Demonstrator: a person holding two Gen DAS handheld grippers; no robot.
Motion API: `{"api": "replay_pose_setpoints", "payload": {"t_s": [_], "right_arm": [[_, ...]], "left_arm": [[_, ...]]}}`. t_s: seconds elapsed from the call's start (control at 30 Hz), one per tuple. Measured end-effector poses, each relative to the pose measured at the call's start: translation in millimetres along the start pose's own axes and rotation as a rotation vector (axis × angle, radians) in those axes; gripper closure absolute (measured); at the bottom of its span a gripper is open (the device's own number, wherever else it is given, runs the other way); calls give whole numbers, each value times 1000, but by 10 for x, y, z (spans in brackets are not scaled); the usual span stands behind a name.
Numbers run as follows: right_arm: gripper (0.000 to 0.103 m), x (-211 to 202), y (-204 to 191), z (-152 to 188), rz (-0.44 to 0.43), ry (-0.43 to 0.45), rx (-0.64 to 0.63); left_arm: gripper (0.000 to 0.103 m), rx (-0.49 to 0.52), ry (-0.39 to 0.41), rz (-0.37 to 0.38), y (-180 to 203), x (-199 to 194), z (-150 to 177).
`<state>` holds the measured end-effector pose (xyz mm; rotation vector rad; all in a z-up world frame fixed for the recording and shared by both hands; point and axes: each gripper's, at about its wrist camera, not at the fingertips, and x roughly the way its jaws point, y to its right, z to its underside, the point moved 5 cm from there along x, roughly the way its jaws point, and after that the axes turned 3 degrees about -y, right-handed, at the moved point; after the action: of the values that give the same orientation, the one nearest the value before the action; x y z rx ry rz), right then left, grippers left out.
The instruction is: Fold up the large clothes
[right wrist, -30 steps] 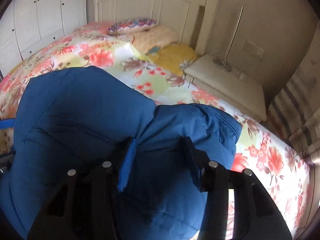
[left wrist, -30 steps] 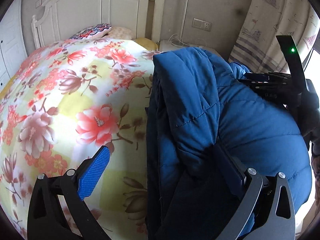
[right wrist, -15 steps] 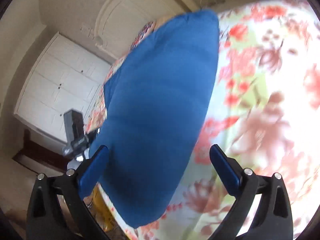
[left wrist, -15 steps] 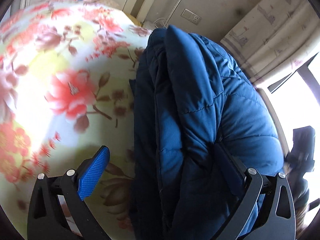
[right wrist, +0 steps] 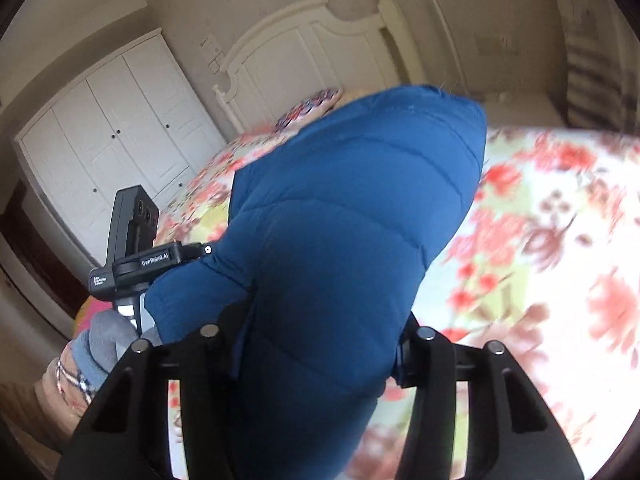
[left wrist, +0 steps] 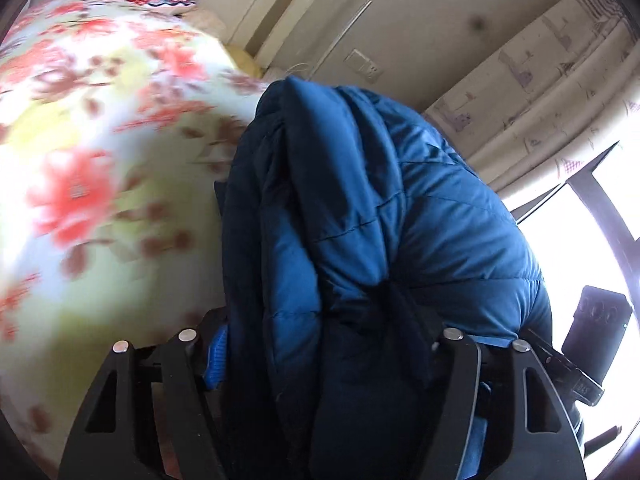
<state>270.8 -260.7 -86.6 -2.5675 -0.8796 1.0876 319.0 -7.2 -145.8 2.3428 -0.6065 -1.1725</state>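
While both my grippers have just been closing, the left gripper [left wrist: 332,344] and right gripper [right wrist: 316,340] each clamp, apparently, the blue puffer jacket [left wrist: 384,216], bundle stretching lengthwise ahead toward the headboard [right wrist: 304,40].

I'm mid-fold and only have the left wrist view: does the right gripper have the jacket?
Observer: Yes. The right gripper has just been closing, and it pinches the blue jacket between its fingers.
Operator: Which face of the jacket is on that side?
Observer: The smooth quilted outside, with no loose flaps showing.
Operator: Can you see my left side from there?
Observer: A grey-gloved hand shows beside the jacket's left edge, below the body of the left gripper, whose jaws have also just been closing on the jacket.
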Motion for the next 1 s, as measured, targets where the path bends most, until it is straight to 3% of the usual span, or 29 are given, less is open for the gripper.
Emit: {"api": "replay_pose_setpoints", "payload": {"t_s": [0.13, 0.23, 0.33, 0.37, 0.43, 0.5, 0.57, 0.63, 0.7, 0.73, 0.77, 0.8, 0.83, 0.9, 0.93, 1.0], "right_arm": [[54, -320, 408, -221, 85, 53, -5], [53, -429, 843, -200, 95, 44, 65], [35, -312, 1268, 14, 69, -35, 225], [25, -355, 1299, 39, 104, -20, 232], [22, -490, 1153, -23, 248, 18, 154], [20, -660, 902, -172, 448, 96, 50], [21, -710, 478, -303, 466, 172, -66], [21, -592, 162, -292, 480, 166, -148], [21, -432, -68, -220, 508, 155, -258], [21, -287, -158, -166, 523, 133, -310], [26, -137, -233, -110, 533, 111, -354], [38, -25, -322, -93, 544, 103, -379], [45, 94, -426, -71, 558, 103, -412], [71, 283, -671, -38, 595, 115, -519], [74, 375, -778, -8, 625, 105, -590], [78, 466, -877, 56, 654, 81, -645]], "left_arm": [[44, 38, 2, 40, 423, 455, -200], [45, 88, -18, 16, 735, 772, -256], [41, 146, -11, -62, 948, 889, -189], [41, 166, -7, -81, 989, 888, -177], [39, 186, 7, -124, 1007, 842, -123], [36, 178, 25, -139, 967, 777, -77], [35, 171, 47, -146, 956, 681, -73], [35, 201, 86, -201, 1031, 483, -179], [33, 263, 184, -265, 1207, 226, -421], [25, 296, 214, -277, 1315, 114, -597], [21, 321, 225, -282, 1404, 58, -731], [15, 365, 227, -287, 1547, 35, -905], [15, 419, 202, -291, 1698, 87, -1067], [14, 477, 98, -217, 1909, 316, -1288], [14, 486, 27, -178, 1971, 513, -1384], [14, 493, -49, -172, 1976, 868, -1515]]}}
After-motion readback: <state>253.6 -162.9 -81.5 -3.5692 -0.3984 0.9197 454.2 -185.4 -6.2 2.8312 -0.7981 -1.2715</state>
